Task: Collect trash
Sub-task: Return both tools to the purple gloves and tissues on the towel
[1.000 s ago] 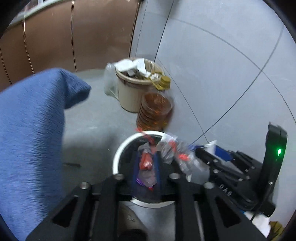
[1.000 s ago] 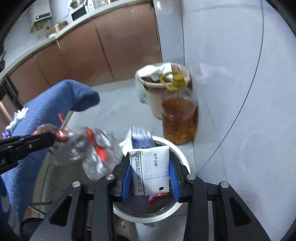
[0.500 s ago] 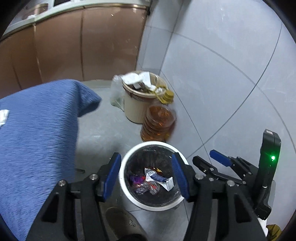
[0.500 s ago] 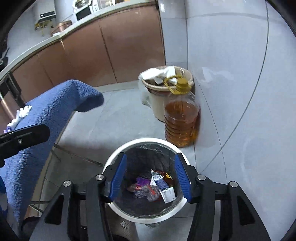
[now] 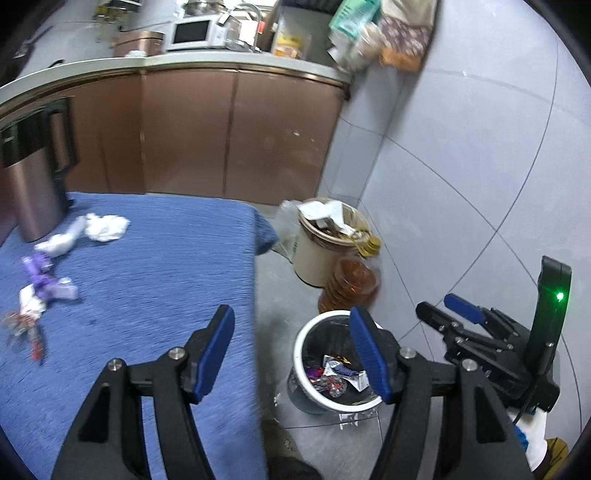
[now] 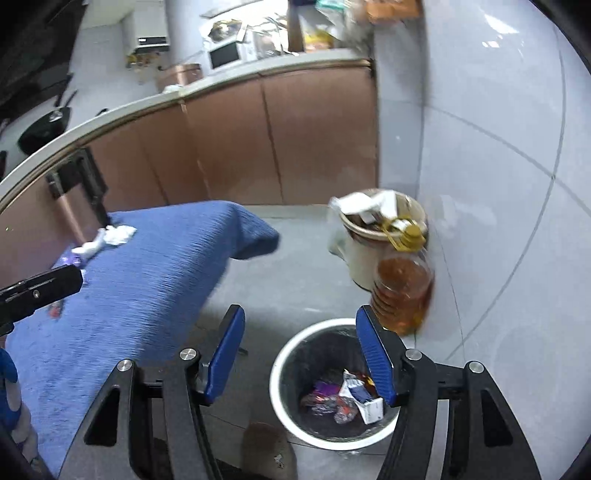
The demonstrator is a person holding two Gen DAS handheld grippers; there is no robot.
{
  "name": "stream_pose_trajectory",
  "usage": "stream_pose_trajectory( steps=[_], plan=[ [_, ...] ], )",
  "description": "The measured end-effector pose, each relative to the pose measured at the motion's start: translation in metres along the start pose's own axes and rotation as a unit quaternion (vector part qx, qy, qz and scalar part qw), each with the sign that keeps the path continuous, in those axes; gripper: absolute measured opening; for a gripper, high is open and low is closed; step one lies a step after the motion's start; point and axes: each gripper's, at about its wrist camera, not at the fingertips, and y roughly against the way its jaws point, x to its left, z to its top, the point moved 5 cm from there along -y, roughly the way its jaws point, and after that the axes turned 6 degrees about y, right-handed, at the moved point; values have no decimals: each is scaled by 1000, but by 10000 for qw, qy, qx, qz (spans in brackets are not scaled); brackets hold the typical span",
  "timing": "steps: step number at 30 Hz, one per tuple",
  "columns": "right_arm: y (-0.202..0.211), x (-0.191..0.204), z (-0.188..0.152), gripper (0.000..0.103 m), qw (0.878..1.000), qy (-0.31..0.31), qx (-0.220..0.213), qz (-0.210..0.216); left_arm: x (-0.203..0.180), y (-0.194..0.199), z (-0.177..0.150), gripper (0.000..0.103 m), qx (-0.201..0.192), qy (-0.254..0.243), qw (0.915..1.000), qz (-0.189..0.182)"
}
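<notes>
Both hand-held grippers, left (image 5: 291, 349) and right (image 6: 299, 350), have just been opening and now stand spread and empty, their wrappers and carton now lying in the bin (image 6: 284, 354), while more trash (image 5: 48, 284) waits on the table (image 5: 166, 266).

A bottle of amber oil (image 6: 402, 291) stands on the floor against the grey tiled wall (image 6: 498, 184). A steel kettle (image 5: 35, 173) sits on the blue cloth (image 5: 147, 277). A white microwave (image 5: 195, 33) rests on the counter (image 5: 221, 61) above brown cabinets (image 5: 236, 133).
</notes>
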Motion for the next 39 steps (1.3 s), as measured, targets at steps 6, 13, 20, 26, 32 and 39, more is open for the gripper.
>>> stream_pose_trajectory(
  steps=[6, 13, 20, 26, 32, 39],
  plan=[
    [31, 44, 23, 62, 9986, 348, -280, 297, 48, 49, -6, 63, -331, 243, 9989, 241],
    [44, 90, 43, 62, 9947, 659, -406, 680, 122, 86, -8, 63, -547, 698, 9945, 565],
    [23, 150, 60, 62, 9845, 1074, -290, 1359, 209, 97, 3, 63, -620, 1251, 9862, 888],
    [-24, 209, 63, 62, 9700, 1421, 38, 1972, 276, 77, 19, 74, -467, 1601, 9782, 1237],
    [-87, 270, 62, 62, 9506, 1732, 434, 2540, 320, 17, 45, 75, 47, 1627, 9767, 1402],
    [-152, 338, 57, 63, 9206, 2152, 798, 3160, 352, -51, 61, 75, 625, 1563, 9705, 1726]
  ],
)
